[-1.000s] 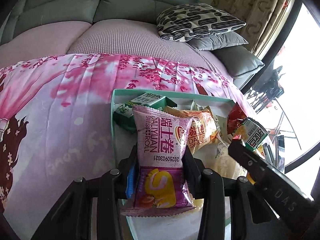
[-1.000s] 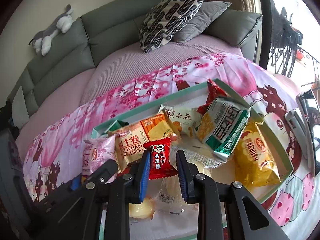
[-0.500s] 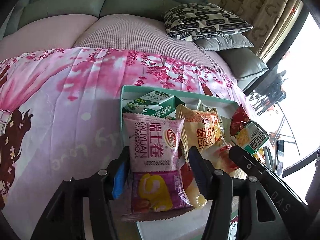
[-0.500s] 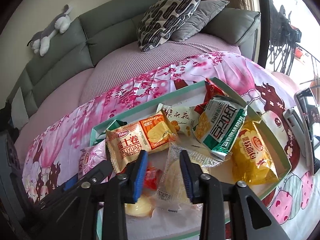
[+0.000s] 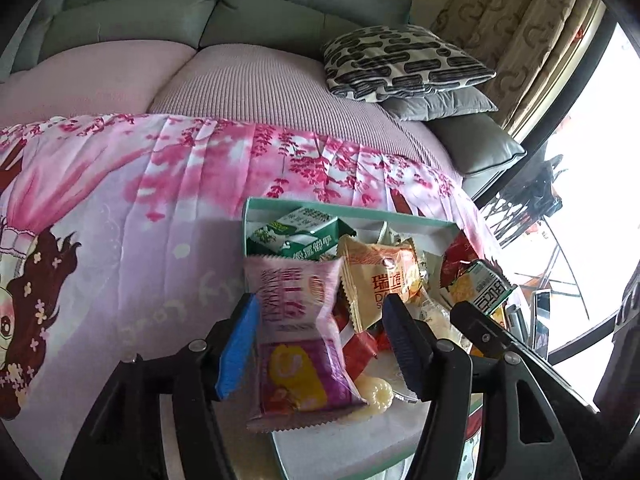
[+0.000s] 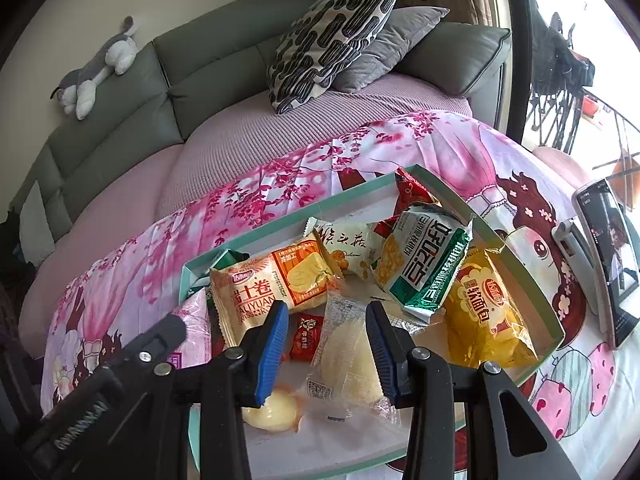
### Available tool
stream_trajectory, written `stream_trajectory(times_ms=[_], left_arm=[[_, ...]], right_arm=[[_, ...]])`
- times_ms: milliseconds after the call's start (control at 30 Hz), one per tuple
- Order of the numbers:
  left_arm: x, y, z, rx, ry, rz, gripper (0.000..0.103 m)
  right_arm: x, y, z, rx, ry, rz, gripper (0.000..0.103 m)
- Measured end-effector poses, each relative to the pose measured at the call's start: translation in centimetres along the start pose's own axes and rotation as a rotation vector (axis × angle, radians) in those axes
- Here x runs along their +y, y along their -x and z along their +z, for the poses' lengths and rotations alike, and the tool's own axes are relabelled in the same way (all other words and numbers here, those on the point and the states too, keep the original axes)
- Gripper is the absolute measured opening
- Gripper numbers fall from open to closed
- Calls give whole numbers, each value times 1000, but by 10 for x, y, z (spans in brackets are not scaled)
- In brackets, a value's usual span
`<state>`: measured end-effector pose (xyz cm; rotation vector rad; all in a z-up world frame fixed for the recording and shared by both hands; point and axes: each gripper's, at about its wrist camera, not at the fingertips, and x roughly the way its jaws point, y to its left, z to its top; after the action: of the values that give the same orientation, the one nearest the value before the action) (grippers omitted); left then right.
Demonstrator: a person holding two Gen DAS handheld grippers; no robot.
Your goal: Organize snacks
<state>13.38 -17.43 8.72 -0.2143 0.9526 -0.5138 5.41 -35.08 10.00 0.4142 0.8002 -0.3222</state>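
A teal-rimmed white tray (image 5: 320,209) (image 6: 524,276) on a pink floral cloth holds several snack packets. My left gripper (image 5: 322,340) hangs over the tray's left end. Its jaws are opening, and a pink Swiss-roll packet (image 5: 296,320) lies loose between them, no pad pressing on it. My right gripper (image 6: 326,350) hovers over the tray's near middle, its jaws also opening. Below its gap lie a small red packet (image 6: 306,336) and a clear-wrapped pale bun (image 6: 346,356). An orange Swiss-roll packet (image 6: 276,288) (image 5: 380,280) rests just beyond.
Also in the tray: a green milk carton (image 5: 300,236), a green-white packet (image 6: 428,264), a yellow bread packet (image 6: 484,316). A phone on a stand (image 6: 608,256) is right of the tray. Behind are a sofa, patterned pillow (image 6: 328,40) and plush toy (image 6: 96,68).
Both grippers have spread their jaws. The left let go of the pink packet and rose a little. The right released the small red packet, which now lies in the tray.
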Motion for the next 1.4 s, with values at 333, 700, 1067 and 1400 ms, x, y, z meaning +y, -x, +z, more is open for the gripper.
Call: stream_trajectory(times_ms=[333,700,1067,1400], left_arm=[[16,25,7,-53,35,96,77],[44,25,5,-55,-27,499,90],[46,21,1,-66,-56,556,102],[42,33,-3,-95,-46,631,102]], right_arm=[[6,-5,-3,27,26,-14,57],[24,-12,-7,47,127,-31,79],[29,-15,-10,57,150,-36,99],[29,-3,-12,36,155,-38,103]])
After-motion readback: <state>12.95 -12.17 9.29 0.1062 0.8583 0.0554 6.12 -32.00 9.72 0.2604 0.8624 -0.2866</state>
